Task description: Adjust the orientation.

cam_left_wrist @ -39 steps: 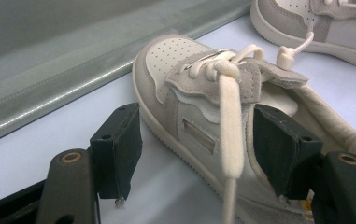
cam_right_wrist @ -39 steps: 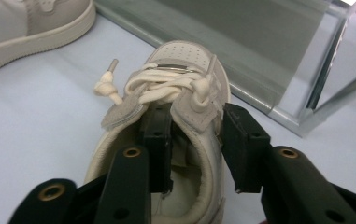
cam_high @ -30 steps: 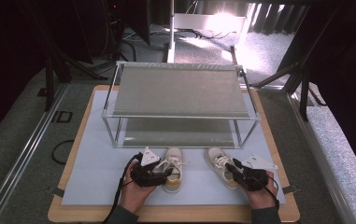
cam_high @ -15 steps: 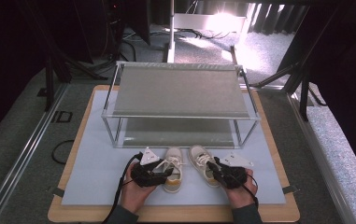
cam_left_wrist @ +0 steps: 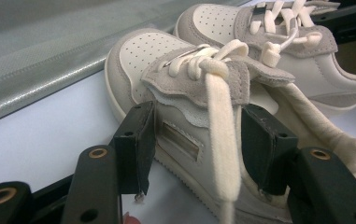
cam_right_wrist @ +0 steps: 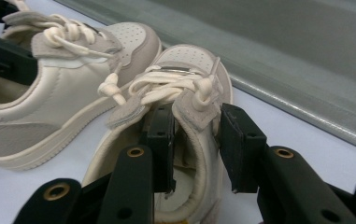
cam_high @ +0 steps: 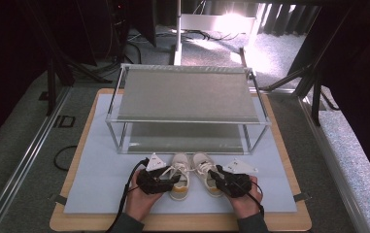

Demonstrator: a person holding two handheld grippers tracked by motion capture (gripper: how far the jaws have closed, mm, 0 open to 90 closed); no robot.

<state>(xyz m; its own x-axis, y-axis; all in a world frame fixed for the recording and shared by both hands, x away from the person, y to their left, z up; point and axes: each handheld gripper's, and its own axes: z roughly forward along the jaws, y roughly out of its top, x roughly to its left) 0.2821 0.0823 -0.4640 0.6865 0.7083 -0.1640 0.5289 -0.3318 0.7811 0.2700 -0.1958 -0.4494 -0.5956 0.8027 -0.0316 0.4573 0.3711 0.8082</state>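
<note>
shoes (cam_high: pixel 192 171) side by side before rack (cam_high: pixel 187 94)

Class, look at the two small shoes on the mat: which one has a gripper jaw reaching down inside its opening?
The right shoe, held by the right gripper: one jaw sits inside its opening, the other outside its wall. The left shoe has the left gripper straddling its outer side and tongue.

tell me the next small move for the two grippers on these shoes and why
Probably close the left gripper fully before lifting. Its jaws have just been closing and straddle the left shoe, but one pad still seems to stand off its side. The right gripper already pinches the right shoe's side wall. The shelf stands just beyond.
</note>
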